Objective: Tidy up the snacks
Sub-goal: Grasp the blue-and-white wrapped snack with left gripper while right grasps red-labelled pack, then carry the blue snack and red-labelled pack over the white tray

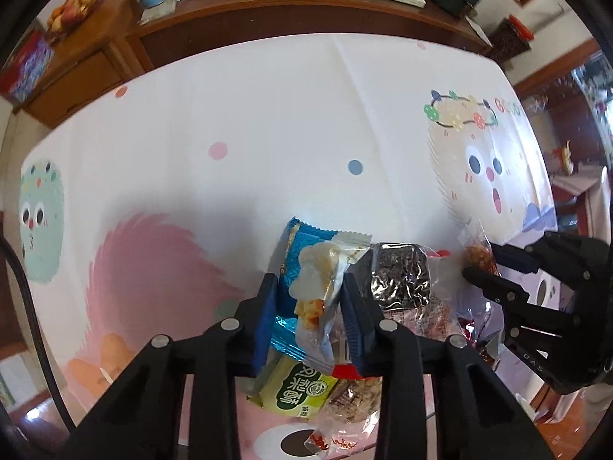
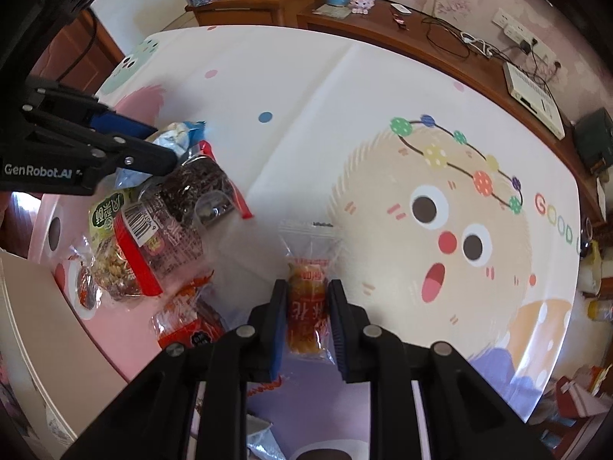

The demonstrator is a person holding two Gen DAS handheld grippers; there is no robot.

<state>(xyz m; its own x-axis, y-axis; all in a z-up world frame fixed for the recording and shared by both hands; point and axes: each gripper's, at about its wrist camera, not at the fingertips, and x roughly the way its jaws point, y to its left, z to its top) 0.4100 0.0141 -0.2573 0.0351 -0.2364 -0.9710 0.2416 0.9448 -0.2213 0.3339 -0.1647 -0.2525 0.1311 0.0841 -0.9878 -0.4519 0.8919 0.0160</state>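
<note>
1. Cartoon-print tablecloth [image 2: 306, 122], smooth and glossy, carries a snack pile [image 2: 153, 230] at its near-left: crinkly foil, clear film.
2. Left gripper [image 1: 308, 299] pinches a clear-and-silver packet [image 1: 322, 287] above the pile; lift slowly so the neighbours don't drag.
3. Right gripper [image 2: 306, 318] clamps an orange sachet [image 2: 308, 306], probably just off the cloth; hold mid-body.

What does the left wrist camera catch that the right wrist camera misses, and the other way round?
Only the left wrist view shows the left hand-held gripper closed on a clear snack packet over a blue packet. Only the right wrist view shows the right hand-held gripper pinching an orange snack packet, plus a barcoded red-rimmed pack. Both show the cartoon tablecloth, the snack pile and the green packet.
</note>
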